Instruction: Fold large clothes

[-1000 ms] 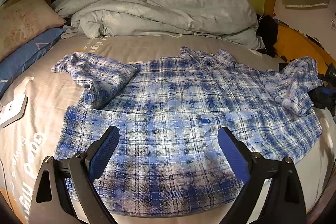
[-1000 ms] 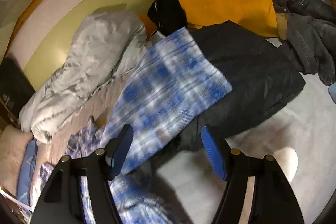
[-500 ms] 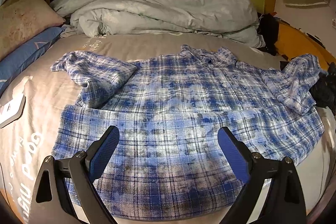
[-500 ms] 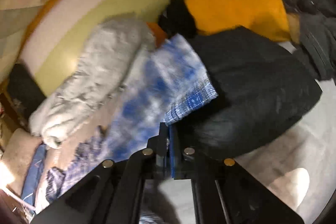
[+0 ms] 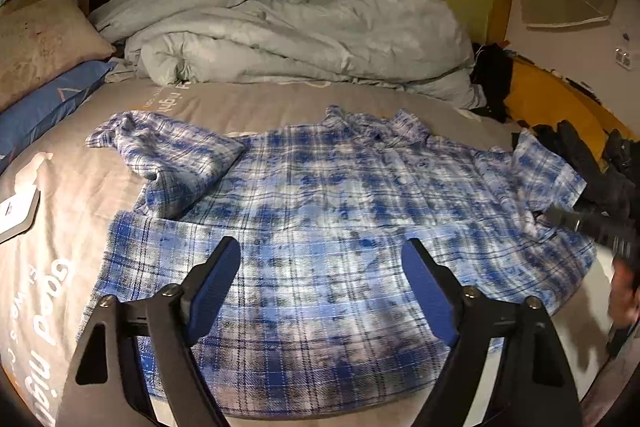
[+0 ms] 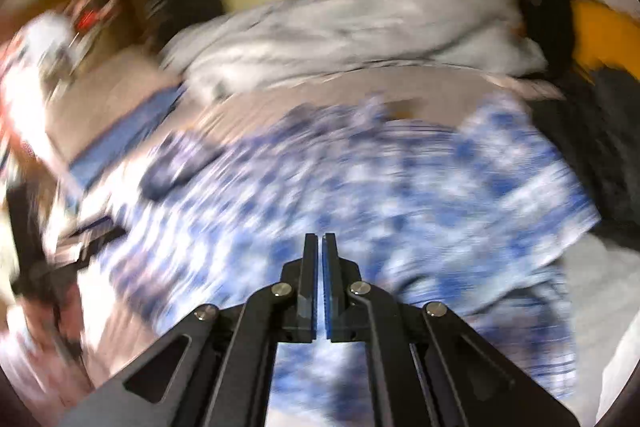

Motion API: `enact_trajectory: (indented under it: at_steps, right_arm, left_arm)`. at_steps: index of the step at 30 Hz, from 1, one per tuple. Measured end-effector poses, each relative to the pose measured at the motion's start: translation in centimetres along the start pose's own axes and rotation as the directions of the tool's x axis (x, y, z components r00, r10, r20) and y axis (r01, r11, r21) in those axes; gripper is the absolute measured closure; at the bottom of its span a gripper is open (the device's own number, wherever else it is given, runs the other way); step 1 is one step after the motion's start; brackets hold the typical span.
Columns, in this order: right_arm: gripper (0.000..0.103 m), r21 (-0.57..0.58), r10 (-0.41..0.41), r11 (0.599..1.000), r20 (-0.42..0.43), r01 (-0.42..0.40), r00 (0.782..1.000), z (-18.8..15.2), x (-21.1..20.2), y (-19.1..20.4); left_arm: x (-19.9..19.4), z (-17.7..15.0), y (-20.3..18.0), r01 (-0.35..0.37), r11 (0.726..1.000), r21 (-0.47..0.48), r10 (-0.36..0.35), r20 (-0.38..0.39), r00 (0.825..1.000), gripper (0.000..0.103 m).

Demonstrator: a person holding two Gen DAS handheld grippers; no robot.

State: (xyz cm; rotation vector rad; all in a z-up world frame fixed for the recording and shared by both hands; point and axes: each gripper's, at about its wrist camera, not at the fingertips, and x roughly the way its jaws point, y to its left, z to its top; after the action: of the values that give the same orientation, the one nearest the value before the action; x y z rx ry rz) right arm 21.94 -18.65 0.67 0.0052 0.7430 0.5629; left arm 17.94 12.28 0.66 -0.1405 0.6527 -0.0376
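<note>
A blue checked shirt [image 5: 320, 227] lies spread flat in the middle of the bed [image 5: 72, 227], so it is ready to fold. The left tongs [image 5: 320, 291] hang over its bottom edge, low in the frame, closing with nothing between them. The right tongs [image 6: 320, 287] are pressed together; nothing shows between them. One sleeve [image 5: 176, 163], upper left, is already folded in.

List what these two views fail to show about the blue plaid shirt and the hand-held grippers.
- Right wrist view: motion blur smears the blue plaid shirt; whether the shut right hand-held gripper pinches any cloth cannot be told.
- Left wrist view: the shirt's near hem is hidden behind the left hand-held gripper, whose jaws are closing with nothing visibly between them.
- Left wrist view: the dark clothes at the right edge are cut off.
</note>
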Motion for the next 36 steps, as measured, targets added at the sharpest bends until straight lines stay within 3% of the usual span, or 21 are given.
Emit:
enact_trajectory:
  at_steps: [3,6,9,12,13,14,16,19,21,23,28,30,31,32,34,36]
  right_arm:
    - [0.101,-0.102,0.049,0.993,-0.059,-0.055,0.997,-1.2,0.7,3.2]
    - [0.101,-0.141,-0.023,0.99,-0.051,0.016,0.998,-1.4,0.7,3.8]
    - [0.097,-0.051,-0.123,0.991,-0.024,0.121,0.992,-0.5,0.1,0.9]
    - [0.082,0.087,-0.221,0.972,0.011,0.22,0.975,0.3,-1.3,-2.8]
    - [0.072,0.129,-0.255,0.96,0.024,0.25,0.967,0.5,-1.9,-3.7]
    - [0.067,0.18,-0.306,0.939,0.053,0.292,0.951,0.8,-3.0,-5.1]
    - [0.065,0.207,-0.363,0.918,0.086,0.339,0.928,1.2,-4.4,-6.2]
    - [0.041,0.226,-0.443,0.882,0.103,0.413,0.89,1.7,-5.9,-7.8]
    - [0.038,0.266,-0.464,0.865,0.094,0.427,0.881,1.7,-6.3,-8.9]
    - [0.036,0.306,-0.455,0.855,0.058,0.418,0.889,1.5,-6.2,-10.4]
    - [0.036,0.372,-0.351,0.865,-0.028,0.336,0.936,0.6,-4.3,-13.3]
    - [0.052,0.384,-0.327,0.87,-0.021,0.31,0.945,0.3,-3.9,-13.5]
    - [0.078,0.379,-0.305,0.88,-0.008,0.285,0.952,0.4,-3.7,-13.4]
    - [0.098,0.361,-0.281,0.894,-0.008,0.264,0.96,0.5,-3.5,-13.1]
    - [0.099,0.326,-0.258,0.914,0.011,0.241,0.966,0.8,-3.5,-12.1]
    - [0.099,0.288,-0.183,0.945,0.08,0.153,0.98,1.2,-4.0,-10.4]
  left_arm:
    - [-0.2,0.0,-0.2,0.0,1.0,0.006,0.0,0.006,1.0,0.025]
    - [-0.1,-0.1,-0.4,-0.004,1.0,0.02,0.004,0.0,1.0,0.027]
    - [0.0,-0.2,-0.8,-0.01,0.999,0.043,0.01,-0.002,1.0,0.027]
    - [0.1,-0.3,-1.1,-0.014,0.998,0.06,0.014,-0.001,1.0,0.027]
    - [0.1,-0.3,-1.2,-0.012,0.998,0.061,0.012,0.0,1.0,0.027]
    - [0.1,-0.3,-1.2,-0.008,0.998,0.06,0.008,0.0,1.0,0.027]
    - [0.1,-0.3,-1.3,-0.002,0.998,0.058,0.002,-0.003,1.0,0.027]
    - [0.4,-0.3,-1.3,-0.003,0.998,0.057,0.003,-0.009,1.0,0.027]
    - [0.6,-0.4,-1.4,-0.004,0.998,0.058,0.005,-0.015,1.0,0.027]
    - [0.8,-0.5,-1.5,-0.003,0.998,0.059,0.004,-0.021,1.0,0.027]
    - [1.0,-0.8,-2.2,-0.003,0.996,0.085,0.006,-0.025,1.0,0.027]
    - [0.9,-1.0,-2.4,-0.005,0.995,0.102,0.007,-0.019,1.0,0.027]
    - [0.8,-1.1,-2.6,-0.005,0.994,0.11,0.007,-0.017,1.0,0.027]
    - [0.7,-1.1,-2.7,-0.004,0.993,0.116,0.006,-0.016,1.0,0.027]
    - [0.6,-1.2,-3.0,0.001,0.992,0.123,0.001,-0.016,1.0,0.027]
    - [0.6,-1.3,-3.2,0.013,0.992,0.124,-0.011,-0.019,1.0,0.027]
